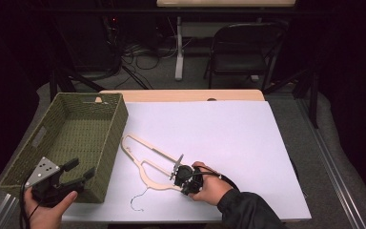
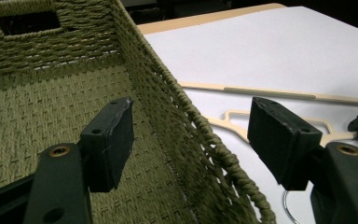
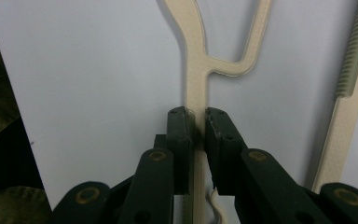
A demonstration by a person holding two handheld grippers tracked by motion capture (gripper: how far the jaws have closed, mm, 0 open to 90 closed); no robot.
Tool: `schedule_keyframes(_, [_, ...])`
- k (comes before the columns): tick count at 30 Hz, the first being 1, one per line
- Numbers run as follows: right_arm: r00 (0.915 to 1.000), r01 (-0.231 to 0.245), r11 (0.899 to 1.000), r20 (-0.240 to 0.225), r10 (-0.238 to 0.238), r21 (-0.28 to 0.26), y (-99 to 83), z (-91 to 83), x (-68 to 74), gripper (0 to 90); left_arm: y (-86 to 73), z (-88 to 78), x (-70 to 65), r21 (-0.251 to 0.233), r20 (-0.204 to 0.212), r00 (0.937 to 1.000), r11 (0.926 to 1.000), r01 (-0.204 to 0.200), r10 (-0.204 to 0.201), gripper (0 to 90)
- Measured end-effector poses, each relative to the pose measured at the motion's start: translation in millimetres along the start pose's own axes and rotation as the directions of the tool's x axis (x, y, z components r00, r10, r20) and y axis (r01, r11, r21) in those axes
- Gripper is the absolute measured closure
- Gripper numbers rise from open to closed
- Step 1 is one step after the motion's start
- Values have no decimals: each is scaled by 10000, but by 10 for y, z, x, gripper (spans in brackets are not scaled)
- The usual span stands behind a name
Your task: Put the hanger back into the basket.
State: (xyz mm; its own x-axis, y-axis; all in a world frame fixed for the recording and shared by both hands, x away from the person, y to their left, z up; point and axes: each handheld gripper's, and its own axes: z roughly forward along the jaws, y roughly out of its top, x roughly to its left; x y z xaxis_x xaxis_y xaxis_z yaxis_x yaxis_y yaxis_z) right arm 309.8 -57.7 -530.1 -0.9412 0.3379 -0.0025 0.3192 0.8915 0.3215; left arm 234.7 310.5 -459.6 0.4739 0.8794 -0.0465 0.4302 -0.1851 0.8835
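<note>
A cream clothes hanger with a thin wire hook lies flat on the white sheet, right of the green woven basket. My right gripper is shut on the hanger's near arm; in the right gripper view both pads press the cream bar from either side. My left gripper hovers open over the basket's near right corner. In the left gripper view its jaws stand wide with the basket's rim between them, untouched, and the hanger lies beyond.
The white sheet covers most of the wooden table. The basket holds nothing that I can see. A dark folding chair and cables stand on the floor behind the table.
</note>
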Motion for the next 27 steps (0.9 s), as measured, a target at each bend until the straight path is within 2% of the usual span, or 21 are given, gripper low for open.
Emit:
schedule_keyframes(7, [9992,-63,9992,-398,47,-395,-120,-73,-21,803,24,17,-114,-75,314,9991,9995,-291,294,321])
schedule_keyframes(12, [9988,-115,9974,-484,80,-711,-238,-196,-45,803,49,76,-300,-84,811,9940,9973,-734,739,320])
schedule_keyframes(15, [9982,-177,9974,-591,136,-692,-298,-277,-63,803,46,143,-442,-36,1232,9865,9941,-1085,1081,318])
schedule_keyframes(19, [9976,-297,9977,-642,257,-617,-422,-387,-107,803,29,257,-621,89,1760,9722,9873,-1587,1547,316])
schedule_keyframes(21, [9970,-337,9974,-724,291,-639,-452,-404,-119,803,11,324,-684,159,2024,9659,9856,-1684,1618,313])
schedule_keyframes(24, [9962,-395,9967,-798,339,-704,-542,-454,-155,803,-42,453,-772,367,2187,9618,9836,-1766,1645,312])
schedule_keyframes(25, [9958,-411,9966,-850,350,-716,-569,-469,-166,803,-62,506,-797,480,2313,9575,9810,-1881,1723,312])
schedule_keyframes(27, [9961,-438,9965,-801,381,-708,-611,-501,-179,803,-110,620,-856,743,2316,9562,9768,-2008,1789,312])
